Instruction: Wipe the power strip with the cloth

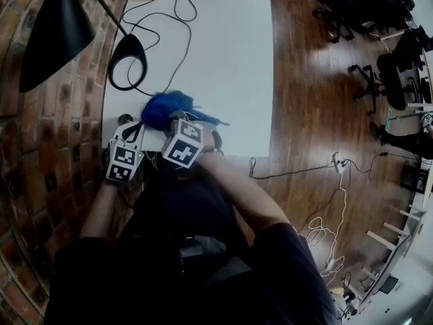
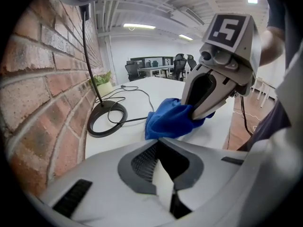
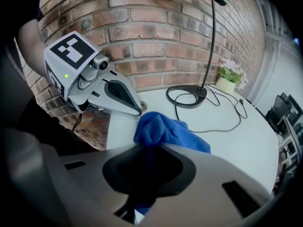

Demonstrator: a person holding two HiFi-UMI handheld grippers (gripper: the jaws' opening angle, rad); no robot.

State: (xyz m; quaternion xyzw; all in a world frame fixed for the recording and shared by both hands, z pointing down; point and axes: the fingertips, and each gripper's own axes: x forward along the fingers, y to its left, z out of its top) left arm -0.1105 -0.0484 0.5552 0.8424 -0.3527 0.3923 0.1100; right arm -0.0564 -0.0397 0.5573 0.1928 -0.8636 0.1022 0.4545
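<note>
The blue cloth (image 1: 166,107) lies bunched on the white desk (image 1: 223,59), close to its near edge and toward the near left corner. The right hand-held gripper (image 2: 198,116) pinches one fold of it — blue fabric runs in between its jaws. The left hand-held gripper (image 3: 137,110) points down at the near left corner, just beside the cloth, with its jaws pressed together. The power strip cannot be made out in any view. Farther back, a lamp's black ring base (image 1: 128,63) stands by the desk's left edge against the brick wall (image 1: 40,134), and its black cord (image 1: 169,19) loops toward the far edge.
</note>
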